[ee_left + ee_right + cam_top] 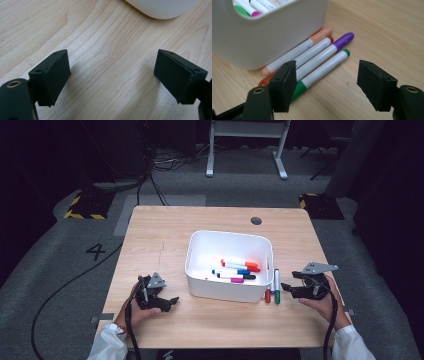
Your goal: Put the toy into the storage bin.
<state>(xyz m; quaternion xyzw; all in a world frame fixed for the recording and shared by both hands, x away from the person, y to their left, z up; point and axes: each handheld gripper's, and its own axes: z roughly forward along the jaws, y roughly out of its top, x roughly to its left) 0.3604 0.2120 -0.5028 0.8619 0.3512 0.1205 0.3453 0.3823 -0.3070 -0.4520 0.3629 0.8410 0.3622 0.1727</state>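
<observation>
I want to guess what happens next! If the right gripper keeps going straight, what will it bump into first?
Probably the green marker, the outermost of four lying beside the white bin. The right gripper has open jaws.

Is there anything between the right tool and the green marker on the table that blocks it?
Nothing visible does. The right tool is open and faces the green marker, the outermost of the four markers lying beside the white bin. Only bare table lies between the jaws and that marker.

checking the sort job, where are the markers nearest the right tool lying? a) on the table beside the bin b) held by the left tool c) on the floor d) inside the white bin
a: the markers lie on the table against the white bin, ahead of the open right tool.
</observation>
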